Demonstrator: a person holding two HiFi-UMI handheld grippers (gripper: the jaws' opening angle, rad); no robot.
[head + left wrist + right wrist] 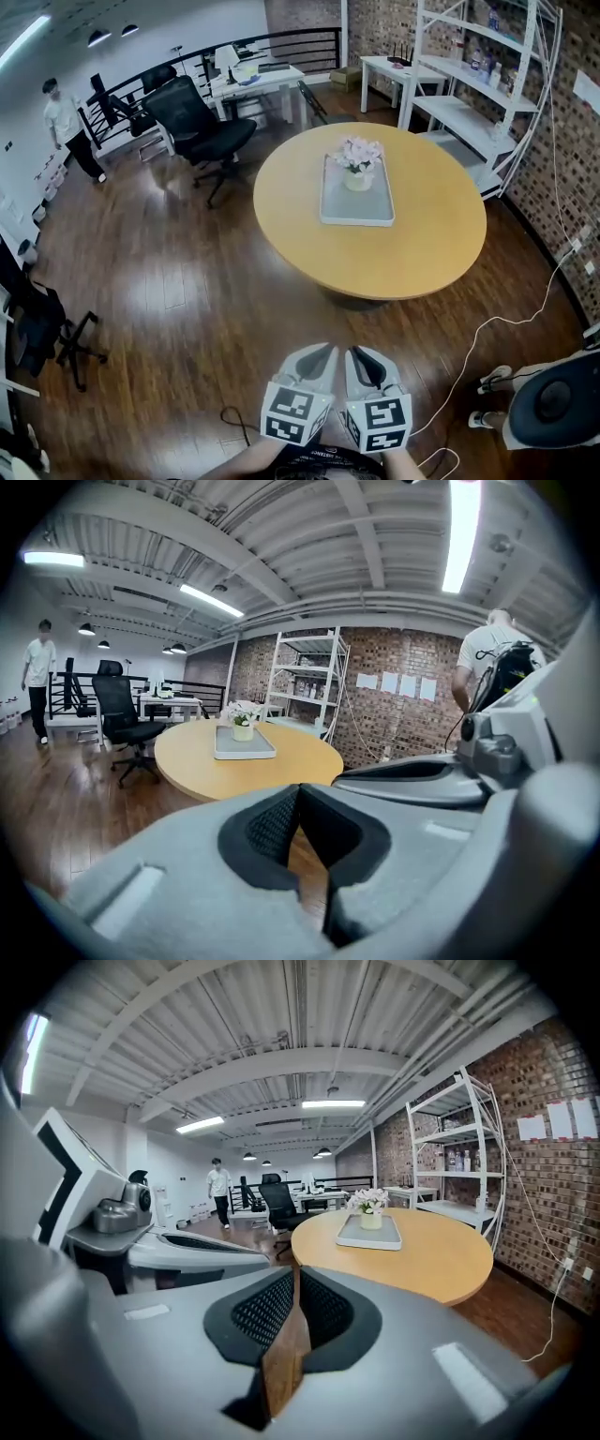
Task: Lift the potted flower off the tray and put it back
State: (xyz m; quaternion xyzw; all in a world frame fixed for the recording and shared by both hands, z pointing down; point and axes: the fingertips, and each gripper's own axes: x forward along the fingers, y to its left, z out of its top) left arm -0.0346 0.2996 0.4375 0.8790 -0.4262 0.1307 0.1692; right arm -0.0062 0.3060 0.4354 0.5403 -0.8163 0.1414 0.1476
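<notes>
A small white pot of pale pink flowers (358, 161) stands at the far end of a grey tray (356, 199) on a round wooden table (412, 244). Both grippers hang side by side well short of the table, over the floor, at the bottom of the head view. The left gripper (320, 351) is shut and empty, and so is the right gripper (362, 354). In the left gripper view the flower pot (243, 726) and tray (244, 745) are far ahead, left of centre. In the right gripper view the flower pot (371, 1215) on the tray (369, 1234) lies ahead, right of centre.
A black office chair (202, 127) stands left of the table, with white desks (258, 82) behind it. A white shelf rack (483, 84) lines the brick wall on the right. A person (67, 127) stands far left. A white cable (497, 319) runs across the dark wooden floor.
</notes>
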